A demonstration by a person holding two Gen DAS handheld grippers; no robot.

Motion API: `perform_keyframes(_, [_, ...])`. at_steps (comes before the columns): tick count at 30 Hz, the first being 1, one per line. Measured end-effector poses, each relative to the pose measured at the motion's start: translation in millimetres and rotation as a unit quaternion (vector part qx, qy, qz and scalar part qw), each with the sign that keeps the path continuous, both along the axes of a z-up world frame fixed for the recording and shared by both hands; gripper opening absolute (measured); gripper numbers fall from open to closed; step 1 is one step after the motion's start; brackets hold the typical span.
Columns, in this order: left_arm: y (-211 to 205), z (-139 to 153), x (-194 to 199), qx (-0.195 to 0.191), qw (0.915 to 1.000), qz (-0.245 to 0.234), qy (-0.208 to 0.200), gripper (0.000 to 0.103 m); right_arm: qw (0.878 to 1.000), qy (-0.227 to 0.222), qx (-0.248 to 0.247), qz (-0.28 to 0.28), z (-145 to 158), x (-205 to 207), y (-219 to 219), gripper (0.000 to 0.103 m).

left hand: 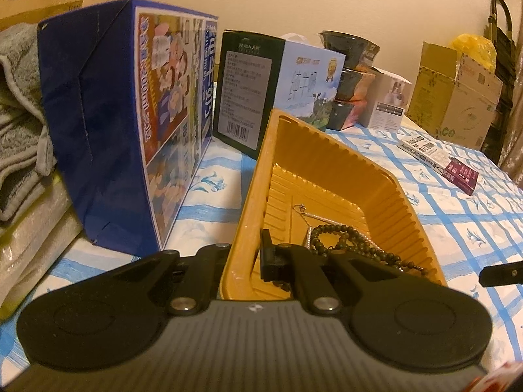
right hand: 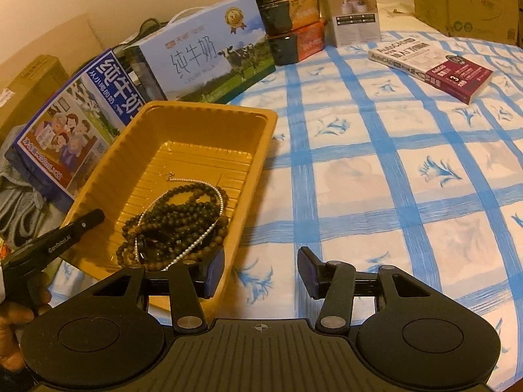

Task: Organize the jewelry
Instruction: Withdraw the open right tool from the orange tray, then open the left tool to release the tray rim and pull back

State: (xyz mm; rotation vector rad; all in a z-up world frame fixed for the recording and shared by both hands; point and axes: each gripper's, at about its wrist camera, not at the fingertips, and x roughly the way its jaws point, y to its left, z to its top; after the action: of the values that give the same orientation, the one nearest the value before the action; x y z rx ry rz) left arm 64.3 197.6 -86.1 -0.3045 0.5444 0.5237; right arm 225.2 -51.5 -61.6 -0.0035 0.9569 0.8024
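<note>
**Jewelry in the tray, nothing loose in sight**

The yellow tray sits on the checked cloth and already holds the jewelry: dark beads heaped at the near end, with a pearl strand threaded through them. No other jewelry shows on the cloth in either view, so gathering looks mostly done; what may remain is untangling or spreading the pile.

The left gripper is clenched on the tray's near wall, apparently steadying it. The right gripper hangs released, jaws apart and empty, one finger over the tray's near corner, the other above bare cloth.

Milk cartons stand close behind the tray, stacked bowls and a small box further back, and a book well apart to the right. Nothing blocks access from above.
</note>
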Motion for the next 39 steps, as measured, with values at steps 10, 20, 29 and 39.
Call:
perform_keyframes(10, [20, -18, -6, -0.07, 0.9972, 0.021, 0.016, 0.02, 1.0, -0.004, -0.003, -0.017, 1, -6, -5, 0.05])
perform_keyframes(20, [29, -11, -33, -0.103, 0.9941, 0.029, 0.02, 0.049, 0.998, -0.021, 0.01, -0.051, 13, -24, -25, 0.071])
perform_keyframes(29, [-14, 45, -67, 0.011, 0.9991, -0.017, 0.036, 0.074, 0.996, -0.058, 0.015, -0.073, 39, -57, -47, 0.072])
perform_keyframes(39, [-92, 84, -75, 0.061, 0.9933, -0.093, 0.032, 0.095, 0.989, -0.109, -0.017, -0.103, 55, -107, -73, 0.074])
